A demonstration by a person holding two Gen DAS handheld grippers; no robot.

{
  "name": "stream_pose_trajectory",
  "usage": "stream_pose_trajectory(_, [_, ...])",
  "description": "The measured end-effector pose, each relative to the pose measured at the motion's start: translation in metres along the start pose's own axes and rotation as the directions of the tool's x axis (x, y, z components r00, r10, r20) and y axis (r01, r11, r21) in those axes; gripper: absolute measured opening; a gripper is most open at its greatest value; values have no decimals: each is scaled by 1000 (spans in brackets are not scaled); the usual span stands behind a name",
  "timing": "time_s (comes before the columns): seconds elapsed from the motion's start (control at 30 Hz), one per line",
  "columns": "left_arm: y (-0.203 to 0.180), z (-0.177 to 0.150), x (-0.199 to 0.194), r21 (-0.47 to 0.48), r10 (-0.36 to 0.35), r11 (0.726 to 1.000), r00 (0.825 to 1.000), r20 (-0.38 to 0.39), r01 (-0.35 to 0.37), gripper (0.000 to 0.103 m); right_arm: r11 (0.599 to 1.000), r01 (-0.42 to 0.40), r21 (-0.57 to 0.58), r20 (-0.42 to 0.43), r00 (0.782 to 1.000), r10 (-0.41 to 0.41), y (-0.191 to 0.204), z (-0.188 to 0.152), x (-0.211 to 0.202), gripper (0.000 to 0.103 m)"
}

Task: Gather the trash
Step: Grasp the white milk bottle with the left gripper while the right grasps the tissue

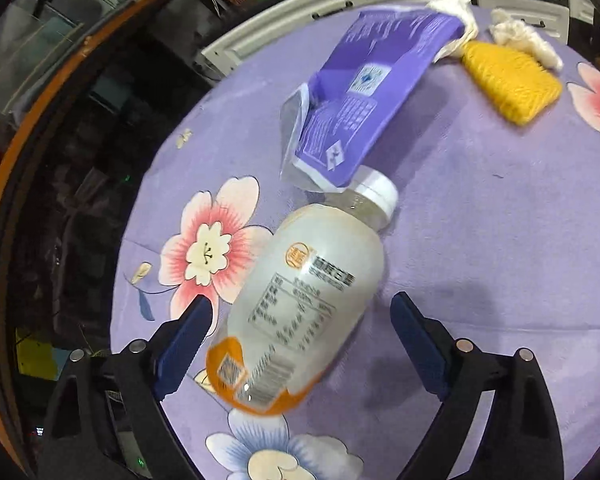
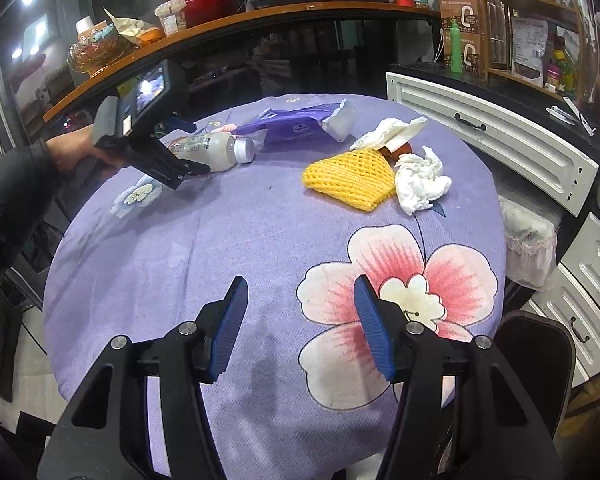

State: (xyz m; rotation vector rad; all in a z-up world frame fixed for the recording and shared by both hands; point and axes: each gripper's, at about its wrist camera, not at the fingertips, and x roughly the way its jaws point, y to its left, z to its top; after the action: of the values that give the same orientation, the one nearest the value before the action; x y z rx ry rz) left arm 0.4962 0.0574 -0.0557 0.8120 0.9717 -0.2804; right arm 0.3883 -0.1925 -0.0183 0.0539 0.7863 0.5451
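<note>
A white plastic bottle (image 1: 312,288) with an orange base and a white cap lies on its side on the purple flowered tablecloth (image 2: 204,248). My left gripper (image 1: 300,302) is open and straddles the bottle's lower half, its blue pads close beside it but not pressing. From the right wrist view the bottle (image 2: 216,148) and the left gripper (image 2: 188,146) are at the far left of the table. A purple packet (image 1: 364,92) lies past the cap. Beyond it are a yellow foam net (image 2: 352,176) and crumpled white tissues (image 2: 420,180). My right gripper (image 2: 301,283) hovers open and empty over the near cloth.
A second tissue (image 2: 384,130) covers a small brown thing behind the net. White drawers (image 2: 480,132) stand right of the round table, with a bag-lined bin (image 2: 528,240) and a dark chair (image 2: 540,352) below them. A wood-edged counter (image 2: 260,16) curves behind.
</note>
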Motion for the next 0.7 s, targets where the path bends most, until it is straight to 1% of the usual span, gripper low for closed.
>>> stream_pose_trajectory(0.03, [1,1,4,3,-7,1000,1000,-7,7,90,1000,-1,-2,0,1000,1,0,2,1,56])
stream_pose_trajectory(0.07, [1,1,8,4,-15,1000,1000,-15,15,87,1000,0,-6,1,1000,0,0,4,3,56])
stream_pose_trajectory(0.1, [0,1,11,5,-21,1000,999,-26,22,82,1000,2,-8,1,1000,-2,0,6,4,56])
stream_pose_trajectory(0.13, [-1,0,15,13,-14,1000,999,-35,14,80,1000,4,-10,2,1000,-4,0,8,6,56])
stream_pose_trajectory(0.17, [-1,0,14,5,-18,1000,1000,-22,18,79,1000,4,-12,2,1000,-4,-1,10,8,56])
stream_pose_trajectory(0.23, [1,1,14,-20,-37,999,999,-20,37,73,1000,3,-13,4,1000,-3,-2,14,11,56])
stream_pose_trajectory(0.3, [-1,-1,11,-28,-46,999,999,-14,46,62,1000,-1,-6,7,1000,1,-5,17,15,56])
stream_pose_trajectory(0.37, [-3,-5,9,-38,-42,998,999,-6,42,61,1000,1,6,8,1000,-1,-9,21,21,56])
stream_pose_trajectory(0.43, [-3,-9,6,-81,-43,996,999,10,44,61,1000,18,18,8,1000,-18,-14,26,26,56])
stream_pose_trajectory(0.5, [-3,-12,3,-112,-70,991,997,31,73,61,999,36,33,9,999,-36,-21,31,33,56])
stream_pose_trajectory(0.63, [-8,-17,-4,-140,-84,986,994,65,92,61,994,90,70,6,996,-90,-40,46,47,56])
stream_pose_trajectory(0.7, [-10,-22,-10,-173,-98,978,991,91,113,61,989,110,100,-1,994,-111,-52,54,55,56])
